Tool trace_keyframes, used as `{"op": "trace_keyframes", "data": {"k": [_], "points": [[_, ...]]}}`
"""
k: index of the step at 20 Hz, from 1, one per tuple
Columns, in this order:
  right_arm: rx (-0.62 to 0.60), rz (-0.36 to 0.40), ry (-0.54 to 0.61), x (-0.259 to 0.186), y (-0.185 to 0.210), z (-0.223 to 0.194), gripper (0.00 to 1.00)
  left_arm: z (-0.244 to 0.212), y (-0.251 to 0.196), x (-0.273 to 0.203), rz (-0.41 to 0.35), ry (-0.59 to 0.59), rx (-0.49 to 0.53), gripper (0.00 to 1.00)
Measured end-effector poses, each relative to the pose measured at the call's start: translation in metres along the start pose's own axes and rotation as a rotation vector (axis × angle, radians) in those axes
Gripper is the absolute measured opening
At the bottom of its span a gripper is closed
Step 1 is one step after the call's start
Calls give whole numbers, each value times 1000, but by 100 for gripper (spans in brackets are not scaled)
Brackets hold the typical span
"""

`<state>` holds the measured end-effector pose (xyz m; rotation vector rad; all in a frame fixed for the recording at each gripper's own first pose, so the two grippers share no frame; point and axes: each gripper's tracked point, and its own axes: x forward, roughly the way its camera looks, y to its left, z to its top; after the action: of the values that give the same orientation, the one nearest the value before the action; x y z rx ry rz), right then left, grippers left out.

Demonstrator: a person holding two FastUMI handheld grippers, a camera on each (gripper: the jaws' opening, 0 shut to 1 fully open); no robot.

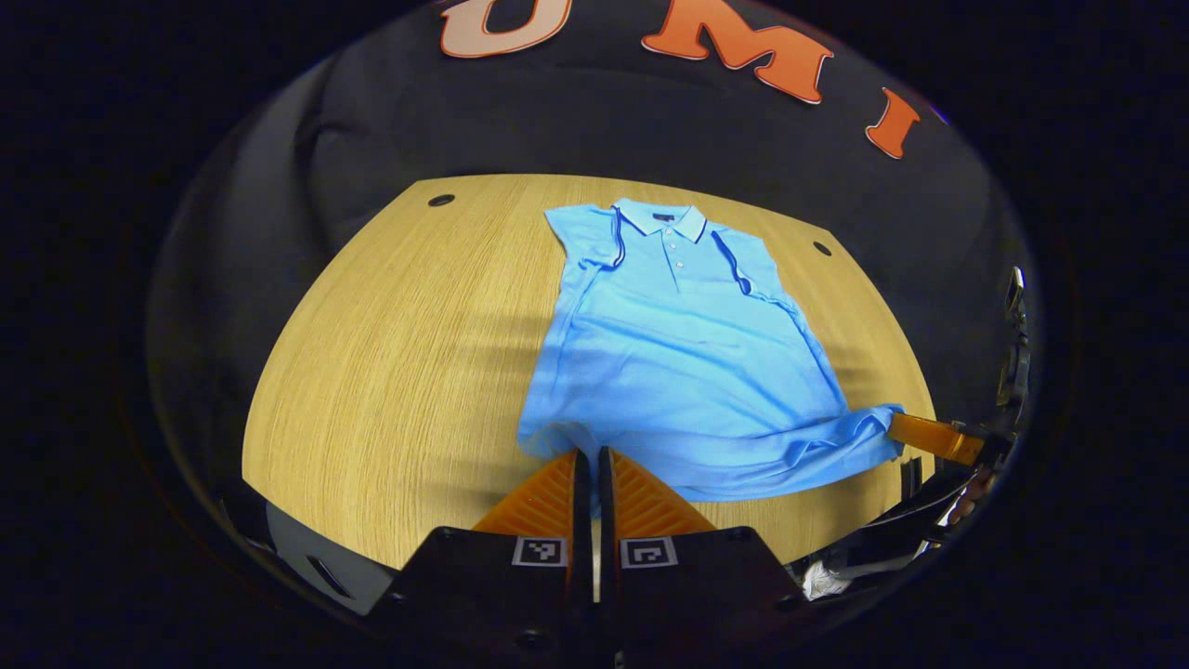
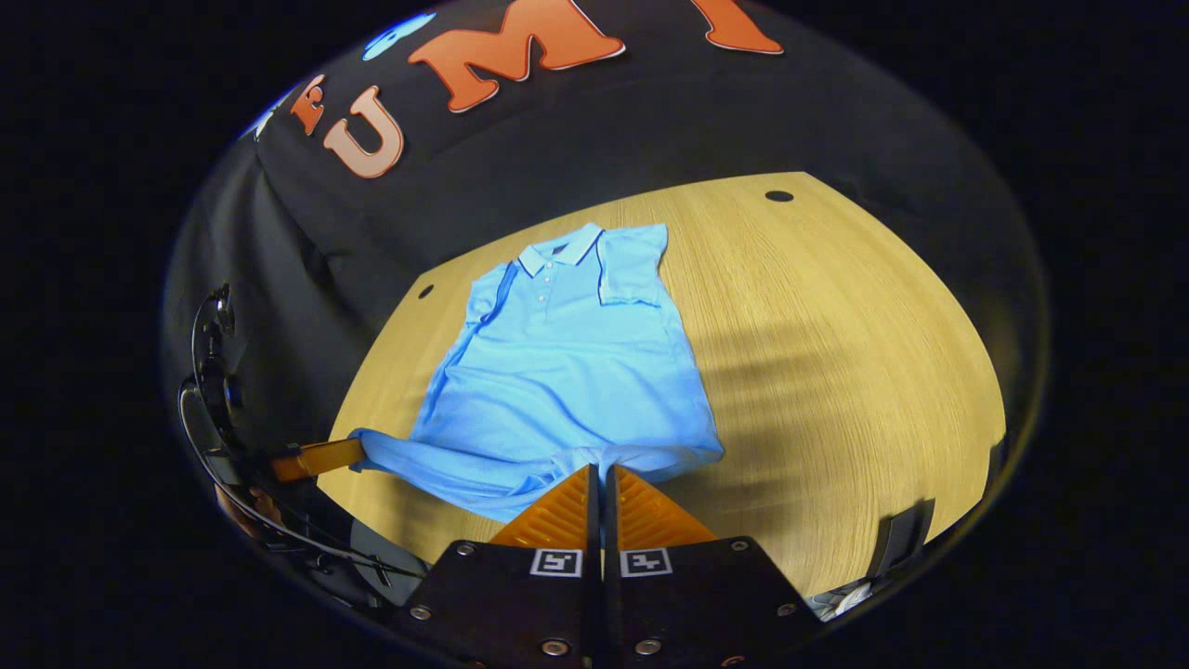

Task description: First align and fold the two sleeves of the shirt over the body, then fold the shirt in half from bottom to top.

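Lying flat on the table (image 1: 390,372), collar far, sleeves already folded in, the shirt (image 1: 678,362) is pinched at both hem corners: left gripper (image 1: 592,453) & right gripper (image 2: 599,469), jaws closed on fabric, prob. for the bottom-to-top fold.

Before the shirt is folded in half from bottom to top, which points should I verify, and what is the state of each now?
1. Both sleeves folded over the body of the shirt: ok.
2. Left gripper shut on the bottom hem corner: ok, its fingers are together with cloth between them.
3. Right gripper shut on the other hem corner: ok, the same.
4. Hem between the two grips flat: not ok, it is bunched and wrinkled.
5. Collar lying flat at the far end: ok.
6. Table around the shirt free for the fold: ok.
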<state>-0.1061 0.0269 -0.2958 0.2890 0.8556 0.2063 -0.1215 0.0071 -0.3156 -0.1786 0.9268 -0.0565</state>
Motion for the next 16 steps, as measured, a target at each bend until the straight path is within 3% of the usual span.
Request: {"op": "trace_keyframes", "data": {"k": [9,16], "points": [[79,14,-83,27,20,90,0,99,7,30,-61,-75,31,7],[100,-26,-109,83,15,158,1,174,18,87,-93,-89,28,7]]}}
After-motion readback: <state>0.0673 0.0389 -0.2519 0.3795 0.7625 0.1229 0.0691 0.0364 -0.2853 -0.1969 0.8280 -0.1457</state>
